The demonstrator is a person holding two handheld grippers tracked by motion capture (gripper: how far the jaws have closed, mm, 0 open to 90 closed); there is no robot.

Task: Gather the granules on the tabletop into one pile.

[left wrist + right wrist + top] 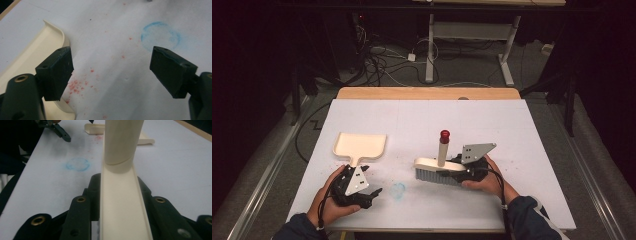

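A cream dustpan [359, 144] lies flat at the left of the white table, its handle toward the person. My left gripper [371, 182] rests just right of that handle, and its jaws stand wide open [112, 60] over bare table with the dustpan's rim [53, 32] beside the left jaw. A hand brush [438, 169] with a cream back, grey bristles and an upright handle with a red cap [444, 135] stands bristles-down at the table's middle. My right gripper [463, 167] is shut on the brush's cream back [120, 205], behind the handle [122, 140].
Small red crumbs [76, 86] are scattered on the table beside the dustpan's edge. A faint blue ring mark [398, 190] [160, 35] [78, 164] stains the table between the two grippers. The table's wooden far edge [427, 93] shows beyond the white cover.
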